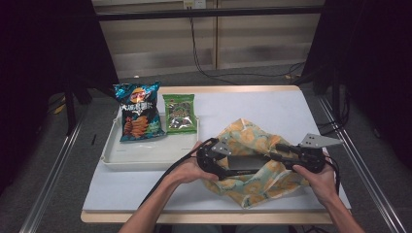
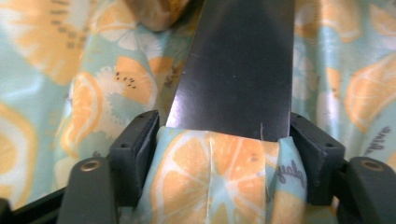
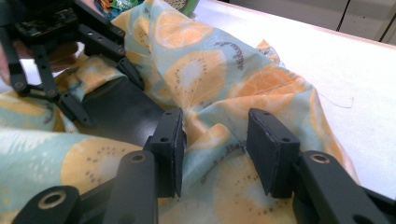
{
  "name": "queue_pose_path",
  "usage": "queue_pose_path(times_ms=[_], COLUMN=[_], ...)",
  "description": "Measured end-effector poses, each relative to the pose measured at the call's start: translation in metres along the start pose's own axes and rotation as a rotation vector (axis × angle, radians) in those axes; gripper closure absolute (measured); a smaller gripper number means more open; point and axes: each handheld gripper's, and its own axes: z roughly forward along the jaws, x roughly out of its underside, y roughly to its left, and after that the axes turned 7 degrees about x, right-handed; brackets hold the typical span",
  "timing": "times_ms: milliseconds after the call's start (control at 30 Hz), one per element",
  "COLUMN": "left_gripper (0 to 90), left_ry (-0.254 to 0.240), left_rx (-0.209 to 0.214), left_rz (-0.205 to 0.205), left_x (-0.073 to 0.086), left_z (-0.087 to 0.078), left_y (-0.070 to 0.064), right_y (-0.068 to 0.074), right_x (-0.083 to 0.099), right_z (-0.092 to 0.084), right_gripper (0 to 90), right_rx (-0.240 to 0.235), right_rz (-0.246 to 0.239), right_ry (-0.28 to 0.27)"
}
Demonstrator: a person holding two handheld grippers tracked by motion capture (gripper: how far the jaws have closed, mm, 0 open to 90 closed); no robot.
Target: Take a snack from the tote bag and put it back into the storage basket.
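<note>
Up close, the left claw (image 2: 224, 140) pinches a bunched fold of the citrus-print bag (image 1: 252, 165), with a dark flat item (image 2: 238, 65) just beyond. The right claw (image 3: 215, 149) stands spread, fabric between its pads. Script on the bag is too small to read. Far left on the desk (image 1: 272, 104), a tray (image 1: 145, 158) holds a blue chip bag (image 1: 138, 111) and green packet (image 1: 180, 114).

A white tray (image 1: 112, 156) (left of centre) holds a blue chip bag (image 1: 138, 111) beside a green snack packet (image 1: 179, 113).
</note>
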Motion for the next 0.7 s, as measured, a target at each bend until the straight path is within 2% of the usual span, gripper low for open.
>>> queue_pose_path(times_ms=[100, 167, 233, 533, 600, 700], left_gripper=[38.1, 37.6, 37.2, 33.2, 32.4, 30.9], left_ry=[0.004, 0.016, -0.010, -0.002, 0.018, -0.005], left_rx=[0.022, 0.004, 0.006, -0.010, -0.016, -0.019], left_rz=[0.018, 0.025, 0.004, -0.015, -0.010, -0.035], left_x=[-0.004, -0.004, -0.001, 0.011, 0.015, 0.018], left_z=[0.001, 0.002, 0.002, -0.013, -0.016, -0.019], left_y=[-0.011, -0.013, -0.012, -0.016, -0.017, -0.017], right_y=[0.001, 0.003, 0.004, 0.005, 0.005, 0.006], right_x=[-0.001, -0.003, -0.003, -0.002, -0.002, -0.001], right_z=[-0.001, -0.002, -0.002, -0.001, -0.001, 0.000], right_gripper=[56.4, 56.4, 56.4, 55.8, 55.5, 54.5], right_rx=[-0.002, -0.007, -0.014, -0.013, -0.017, -0.015], right_rz=[-0.002, -0.004, -0.011, -0.005, -0.010, -0.012], right_ry=[-0.005, -0.012, -0.013, -0.004, -0.005, 0.001])
